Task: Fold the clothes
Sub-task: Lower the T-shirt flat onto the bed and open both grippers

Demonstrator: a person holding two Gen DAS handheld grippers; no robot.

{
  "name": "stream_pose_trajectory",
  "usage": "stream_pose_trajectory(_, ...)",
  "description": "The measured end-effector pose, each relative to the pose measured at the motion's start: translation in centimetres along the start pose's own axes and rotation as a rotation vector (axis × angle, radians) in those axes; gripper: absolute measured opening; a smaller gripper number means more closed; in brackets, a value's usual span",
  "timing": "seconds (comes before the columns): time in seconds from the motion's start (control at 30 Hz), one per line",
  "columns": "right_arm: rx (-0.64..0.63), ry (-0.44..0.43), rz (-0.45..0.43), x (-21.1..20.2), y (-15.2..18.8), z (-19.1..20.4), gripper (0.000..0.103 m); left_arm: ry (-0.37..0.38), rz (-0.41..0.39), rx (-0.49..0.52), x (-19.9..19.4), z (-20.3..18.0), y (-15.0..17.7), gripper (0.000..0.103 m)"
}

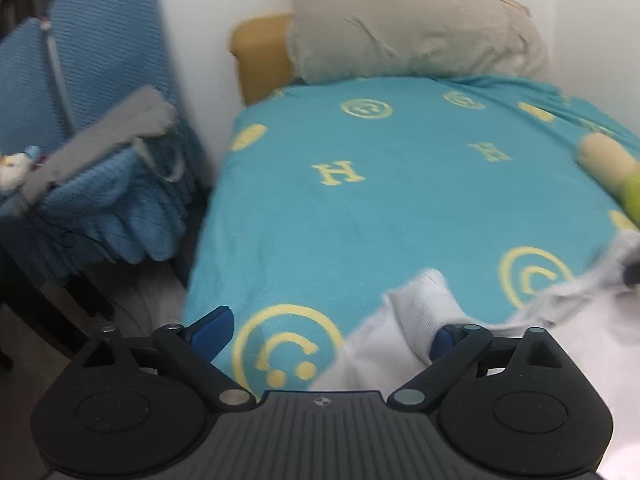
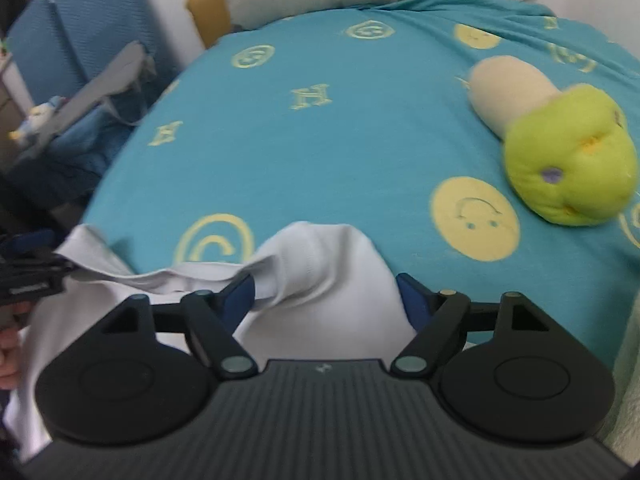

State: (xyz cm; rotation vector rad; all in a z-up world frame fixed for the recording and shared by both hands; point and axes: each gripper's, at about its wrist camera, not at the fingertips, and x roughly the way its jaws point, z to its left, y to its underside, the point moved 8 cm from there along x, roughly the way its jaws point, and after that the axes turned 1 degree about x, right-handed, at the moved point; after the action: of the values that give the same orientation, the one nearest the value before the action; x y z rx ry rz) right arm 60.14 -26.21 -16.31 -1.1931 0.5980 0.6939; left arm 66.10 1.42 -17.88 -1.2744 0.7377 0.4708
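The left tongs stand wide apart, blue pads spread. The white garment is bunched against the right-hand pad, but nothing sits between the two pads except bare bedcover. The right tongs are apart as well, and a raised fold of the white garment stands up in the gap between them. The cloth touches the left pad; whether it presses the right one is hard to tell, and the pads are not closed on it.

The garment lies at the near edge of the bed, its body hanging toward the person and its upper edge stretched sideways between the two tongs. In the right wrist view the left tongs show at the far left edge, with a strip of the cloth running to them and a bit of a hand below.

Beyond the garment spreads the turquoise bedcover, printed with yellow smiley faces and letter H marks. A plush toy, lime green with a beige end, lies on the cover to the right, well apart from the garment. At the head of the bed a grey pillow leans against a tan headboard. Left of the bed stands a chair draped in blue cloth, with a grey piece laid across it and a small toy figure beside that.
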Motion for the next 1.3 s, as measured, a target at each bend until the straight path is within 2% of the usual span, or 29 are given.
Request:
stream_pose_trajectory(0.13,0.06,-0.09,0.024,-1.9,-0.3,0.9,0.081,0.064,-0.024,-0.003,-4.3,0.0,0.0,0.1)
stream_pose_trajectory(0.3,0.034,-0.045,-0.098,-8.3,1.4,1.0,0.081,0.095,-0.138,-0.037,-13.6,-0.6,1.6,0.102)
stream_pose_trajectory(0.5,0.049,-0.072,-0.234,-18.5,6.9,2.9,0.081,0.119,-0.26,-0.177,-26.1,-0.4,8.2,0.102)
stream_pose_trajectory(0.63,0.057,-0.074,-0.271,-25.0,11.8,3.7,0.081,0.099,-0.293,-0.242,-33.2,0.2,13.8,0.102)
stream_pose_trajectory(0.77,0.033,-0.083,-0.299,-30.6,16.5,4.7,0.081,0.086,-0.285,-0.295,-37.6,1.5,18.2,0.102)
stream_pose_trajectory(0.87,0.044,-0.102,-0.319,-33.6,19.3,4.8,0.08,0.084,-0.274,-0.35,-39.0,3.2,20.3,0.101)
stream_pose_trajectory(1.0,0.077,-0.109,-0.348,-34.7,21.6,4.3,0.08,0.118,-0.236,-0.481,-37.7,5.8,21.7,0.1)
stream_pose_trajectory(1.17,0.133,-0.112,-0.308,-32.9,23.2,3.2,0.08,0.161,-0.167,-0.682,-33.1,9.4,23.3,0.098)
stream_pose_trajectory(1.23,0.158,-0.118,-0.293,-32.0,23.3,2.7,0.08,0.172,-0.15,-0.732,-31.0,10.3,23.6,0.096)
stream_pose_trajectory(1.3,0.185,-0.126,-0.283,-31.1,23.2,2.2,0.08,0.182,-0.142,-0.759,-29.0,11.0,23.5,0.091)
